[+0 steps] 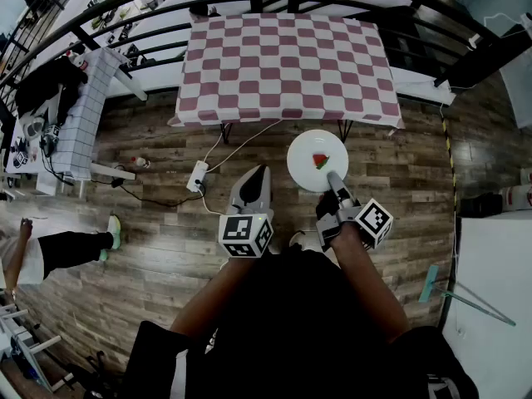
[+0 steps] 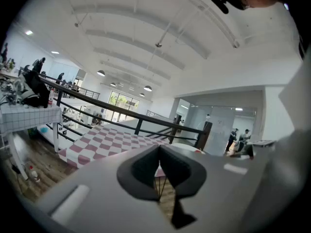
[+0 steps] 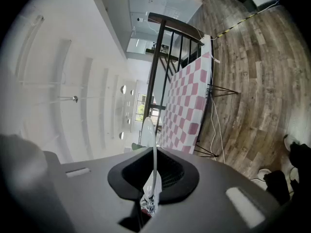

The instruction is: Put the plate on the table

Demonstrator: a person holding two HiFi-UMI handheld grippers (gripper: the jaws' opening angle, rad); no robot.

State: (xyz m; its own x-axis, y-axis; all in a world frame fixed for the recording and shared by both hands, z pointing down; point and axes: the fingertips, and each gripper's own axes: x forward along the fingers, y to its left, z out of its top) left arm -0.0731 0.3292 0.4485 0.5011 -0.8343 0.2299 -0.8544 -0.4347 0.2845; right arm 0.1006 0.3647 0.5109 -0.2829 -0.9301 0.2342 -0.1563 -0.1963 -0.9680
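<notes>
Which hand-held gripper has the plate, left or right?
The right hand-held gripper: its jaws are clamped on the rim of the white plate. The left hand-held gripper is shut on nothing, beside the plate and apart from it.

Bright even indoor light, ceiling lamps glowing, strong fisheye bending, dark vignetted corners, blurred foreground

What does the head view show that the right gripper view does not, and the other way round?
Only the head view: the plate's top with a red piece, the left tool, another person's leg. Only the right gripper view: the plate edge-on between the right tool's shut jaws, ceiling lamps. Both: the plate, the checkered table, the wood floor.
</notes>
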